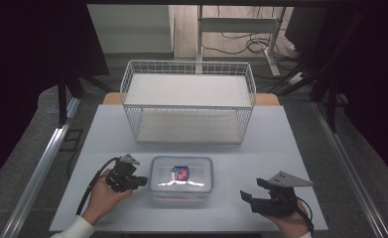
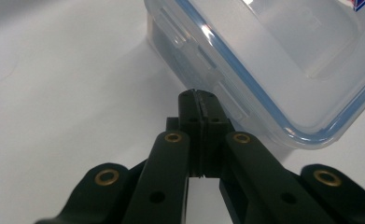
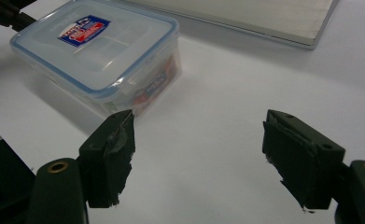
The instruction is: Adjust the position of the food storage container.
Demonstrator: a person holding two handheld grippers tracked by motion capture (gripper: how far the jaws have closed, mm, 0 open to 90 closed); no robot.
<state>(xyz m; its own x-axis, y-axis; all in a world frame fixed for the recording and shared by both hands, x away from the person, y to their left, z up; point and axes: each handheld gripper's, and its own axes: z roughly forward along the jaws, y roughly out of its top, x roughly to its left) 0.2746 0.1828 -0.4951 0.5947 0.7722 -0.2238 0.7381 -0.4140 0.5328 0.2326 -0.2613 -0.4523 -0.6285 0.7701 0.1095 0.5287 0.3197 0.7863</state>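
Note:
A clear plastic box (image 1: 181, 179) with a blue-rimmed lid and a red and blue sticker lies flat on the white table (image 1: 261, 144), near its front edge. My left gripper (image 1: 143, 181) is shut, its tips close to the box's left side, by a lid latch (image 2: 208, 77); whether they touch I cannot tell. My left gripper (image 2: 200, 95) has nothing between its pads. My right gripper (image 1: 245, 195) rests low at the front right, open, a hand's width from the box (image 3: 98, 51). My right gripper (image 3: 199, 140) has only bare table between its pads.
A white wire basket shelf (image 1: 188, 101) with two levels stands at the back middle of the table. Table legs and cables (image 1: 251, 47) lie on the floor beyond. Bare table surface lies between the box and the shelf.

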